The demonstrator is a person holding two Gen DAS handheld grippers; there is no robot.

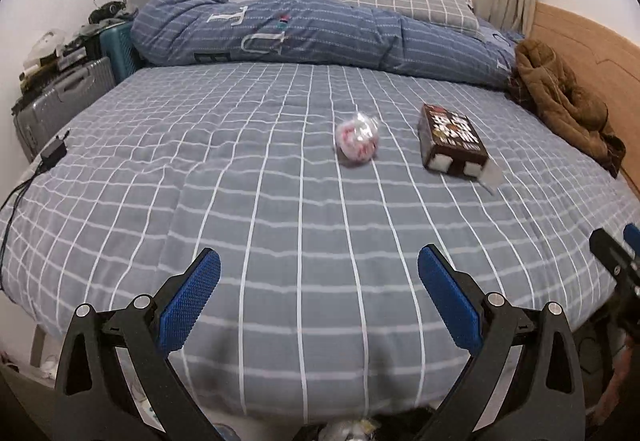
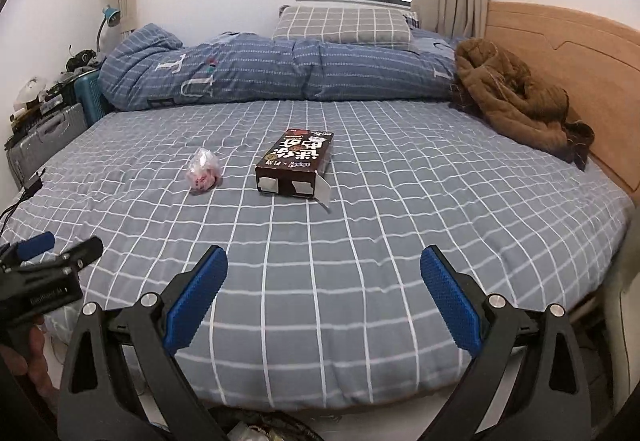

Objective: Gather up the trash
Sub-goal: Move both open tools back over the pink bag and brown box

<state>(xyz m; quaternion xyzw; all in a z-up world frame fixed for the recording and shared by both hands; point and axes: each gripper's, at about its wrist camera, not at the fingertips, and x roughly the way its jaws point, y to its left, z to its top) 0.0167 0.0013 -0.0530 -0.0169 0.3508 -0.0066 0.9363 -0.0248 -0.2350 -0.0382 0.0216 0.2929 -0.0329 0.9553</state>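
A crumpled clear wrapper with pink print lies on the grey checked bed sheet. Right of it rests a dark brown snack box with its near end flaps open. My left gripper hovers open over the bed's near edge, well short of both items. My right gripper is open too, with the box straight ahead and far off. Each gripper shows at the edge of the other's view: the right gripper and the left gripper.
A rolled blue striped duvet and a checked pillow lie at the far side. A brown jacket is bunched by the wooden headboard. Suitcases stand left of the bed; a charger lies on its left edge.
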